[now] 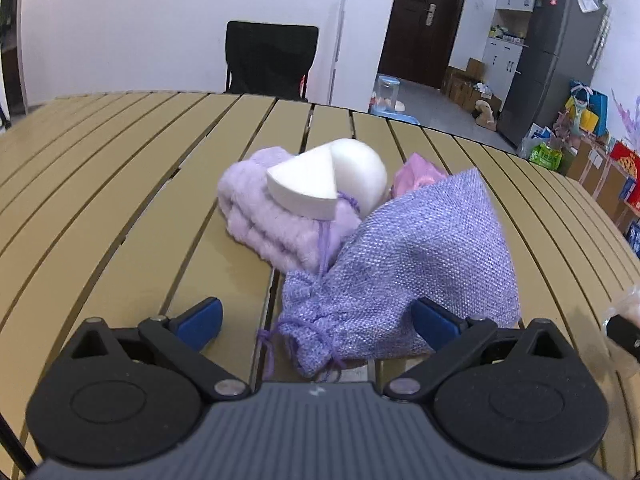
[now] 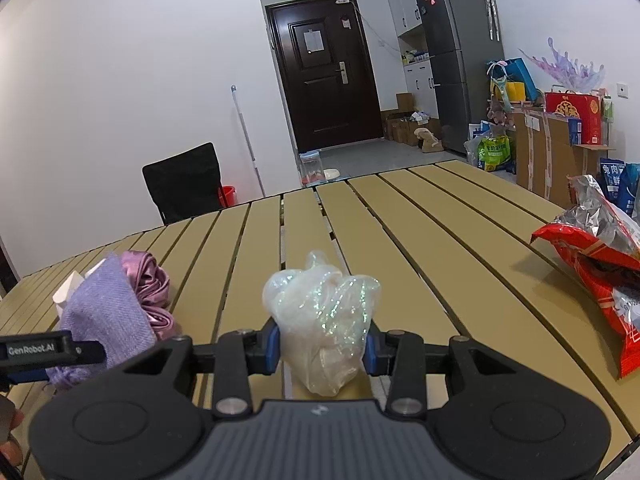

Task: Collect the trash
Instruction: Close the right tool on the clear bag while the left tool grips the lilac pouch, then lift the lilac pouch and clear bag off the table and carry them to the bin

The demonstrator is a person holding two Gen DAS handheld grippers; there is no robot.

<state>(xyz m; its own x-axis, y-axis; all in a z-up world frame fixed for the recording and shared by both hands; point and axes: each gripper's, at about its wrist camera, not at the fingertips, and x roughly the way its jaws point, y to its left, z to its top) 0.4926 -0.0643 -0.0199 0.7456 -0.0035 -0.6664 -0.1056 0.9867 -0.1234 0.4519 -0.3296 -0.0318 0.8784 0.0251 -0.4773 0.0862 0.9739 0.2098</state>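
Observation:
My right gripper (image 2: pixel 322 344) is shut on a crumpled clear plastic wrapper (image 2: pixel 322 312) and holds it just above the slatted table (image 2: pixel 420 240). My left gripper (image 1: pixel 316 320) is open, its blue pads either side of the gathered mouth of a purple drawstring pouch (image 1: pixel 416 256) lying on the table (image 1: pixel 100 200). The pouch also shows in the right wrist view (image 2: pixel 104 312), with the left gripper's body in front of it. An opened red snack bag (image 2: pixel 600 256) lies at the table's right.
Behind the pouch lie a folded lilac towel (image 1: pixel 264 220), white foam pieces (image 1: pixel 320 178) and pink satin cloth (image 2: pixel 150 288). A black chair (image 2: pixel 184 180) stands at the far table edge. A fridge (image 2: pixel 456 52), boxes and bags line the right wall.

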